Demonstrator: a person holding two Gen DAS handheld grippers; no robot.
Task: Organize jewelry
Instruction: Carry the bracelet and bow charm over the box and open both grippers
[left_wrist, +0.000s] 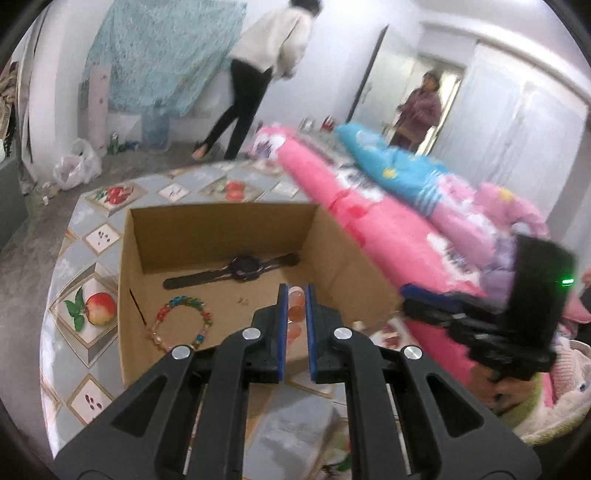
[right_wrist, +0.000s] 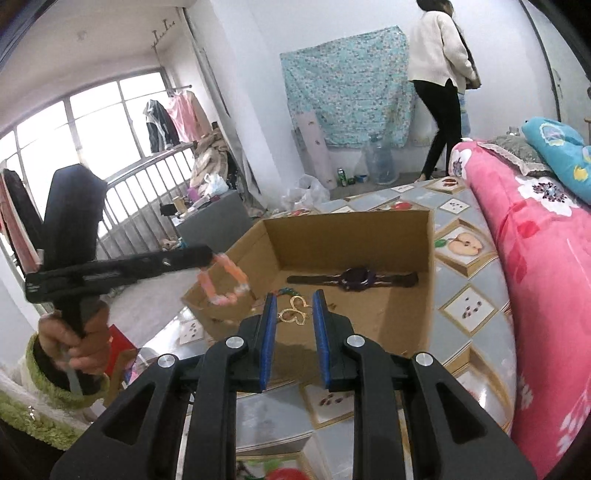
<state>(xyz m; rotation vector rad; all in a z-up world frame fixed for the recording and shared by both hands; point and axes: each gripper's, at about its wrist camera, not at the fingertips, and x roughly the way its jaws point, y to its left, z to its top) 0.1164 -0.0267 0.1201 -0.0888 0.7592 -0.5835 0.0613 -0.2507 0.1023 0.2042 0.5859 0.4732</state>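
An open cardboard box (left_wrist: 221, 225) (right_wrist: 430, 280) stands on the fruit-patterned table. Inside lie a black watch (left_wrist: 243, 267) (right_wrist: 356, 278) and a colourful bead bracelet (left_wrist: 183, 319). My left gripper (left_wrist: 296, 295) (right_wrist: 208, 256) hangs above the box's near side, shut on a pink bead bracelet (left_wrist: 296, 312) whose loop (right_wrist: 221, 282) dangles over the box's left wall. My right gripper (right_wrist: 295, 295) is shut on a gold butterfly-shaped ornament (right_wrist: 295, 314), held above the box's near edge. In the left wrist view the right gripper (left_wrist: 406, 293) is blurred at the box's right.
A rolled pink blanket (left_wrist: 373, 236) (right_wrist: 543, 266) and a blue pillow (left_wrist: 391, 166) lie along the table's right side. The tablecloth (left_wrist: 96, 306) ends at a rounded left edge. Two people (left_wrist: 258, 74) stand at the back of the room. A railing (right_wrist: 147, 210) runs at left.
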